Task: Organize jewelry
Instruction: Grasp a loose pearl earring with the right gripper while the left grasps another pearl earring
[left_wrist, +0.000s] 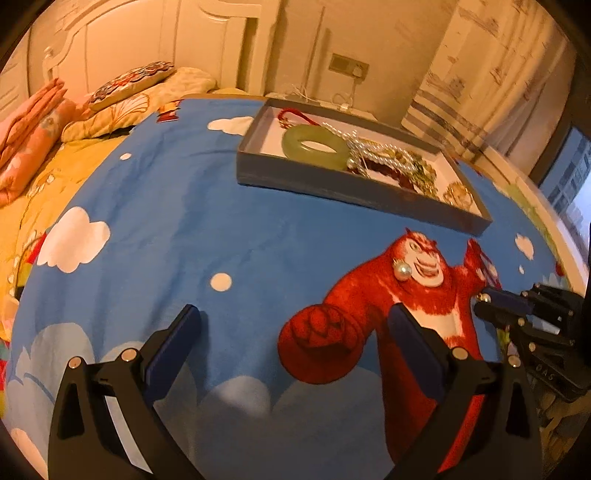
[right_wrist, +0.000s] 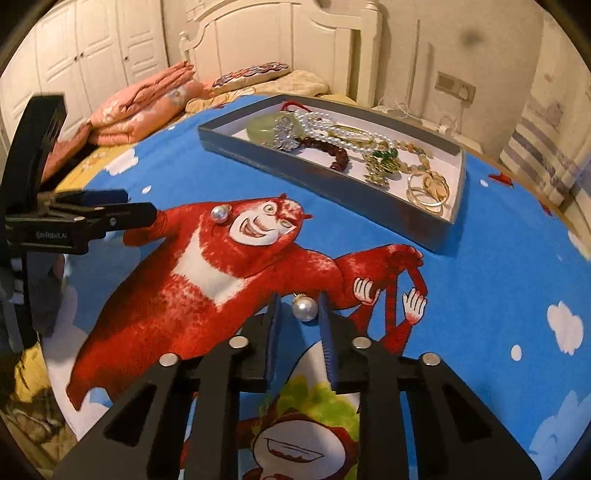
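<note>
**Two pearl earrings still off the tray**

Left claw (left_wrist: 291, 321) gapes wide, empty. One pearl earring (right_wrist: 220, 213) lies loose on the bed (right_wrist: 480, 295); right claw (right_wrist: 298, 308) pinches the other (right_wrist: 305, 309). Tray (right_wrist: 369, 199) beyond already holds most jewelry.

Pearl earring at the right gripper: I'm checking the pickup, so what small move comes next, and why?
Probably a short lift up: the right gripper appears closed on the pearl earring, which rests on the bedspread, and the jewelry tray lies farther ahead.
</note>
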